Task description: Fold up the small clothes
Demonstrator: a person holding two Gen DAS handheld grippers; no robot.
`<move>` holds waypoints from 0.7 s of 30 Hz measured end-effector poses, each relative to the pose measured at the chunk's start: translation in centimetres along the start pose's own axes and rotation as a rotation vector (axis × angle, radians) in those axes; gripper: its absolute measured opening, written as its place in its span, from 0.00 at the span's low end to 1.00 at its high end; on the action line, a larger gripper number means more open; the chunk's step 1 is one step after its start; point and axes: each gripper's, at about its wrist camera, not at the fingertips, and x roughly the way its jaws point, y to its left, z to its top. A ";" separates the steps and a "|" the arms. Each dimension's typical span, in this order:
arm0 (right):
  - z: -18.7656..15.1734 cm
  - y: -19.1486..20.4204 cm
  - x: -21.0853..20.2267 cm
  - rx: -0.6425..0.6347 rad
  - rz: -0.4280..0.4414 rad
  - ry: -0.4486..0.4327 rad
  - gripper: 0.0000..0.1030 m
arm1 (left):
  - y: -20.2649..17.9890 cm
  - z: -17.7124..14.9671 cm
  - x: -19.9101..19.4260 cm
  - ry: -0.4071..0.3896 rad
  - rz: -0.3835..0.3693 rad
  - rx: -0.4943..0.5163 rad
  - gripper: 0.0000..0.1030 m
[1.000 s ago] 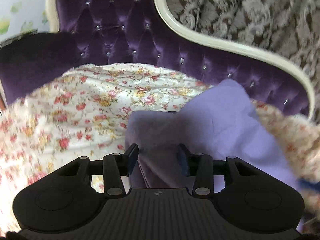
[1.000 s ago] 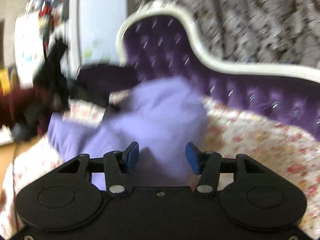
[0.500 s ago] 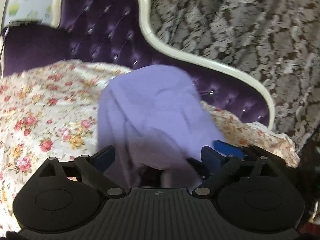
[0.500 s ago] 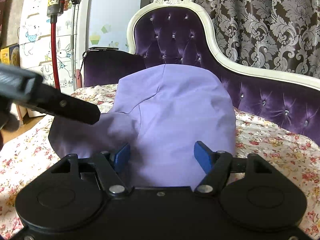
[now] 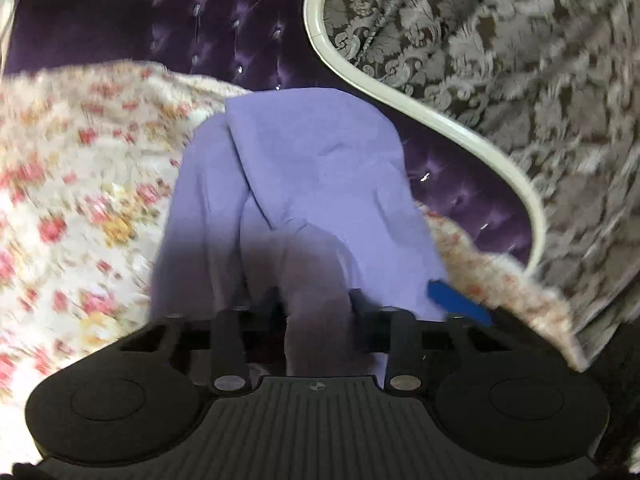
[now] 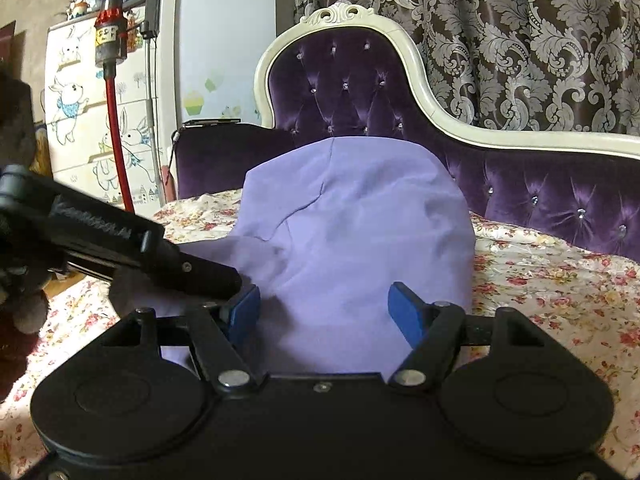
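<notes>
Lilac garment point(image 6: 360, 216) near edge hidden behind grippers, left view blurred

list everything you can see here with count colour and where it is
garment: 1, lilac, heaped on the sofa seat
cover: 1, cream with red flowers, over the seat
sofa: 1, purple tufted, white frame
curtain: 1, brown and silver, behind the sofa
cabinet: 1, white with rabbits, far left
vacuum: 1, red, by the cabinet
left gripper: 1, black, jaws closing with garment between them
right gripper: 1, black, blue pads, wide around the garment
</notes>
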 end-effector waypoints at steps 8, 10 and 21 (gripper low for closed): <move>2.3 -3.1 -2.1 0.135 0.120 -0.053 0.71 | 0.5 1.2 -2.1 -0.088 0.090 0.073 0.20; 3.5 -5.1 -1.4 0.191 0.107 -0.044 0.70 | 2.5 0.8 -2.1 -0.076 0.086 0.002 0.20; 9.0 -8.2 12.3 0.229 -0.019 0.139 0.17 | 4.3 -0.2 -2.1 -0.100 0.029 -0.055 0.21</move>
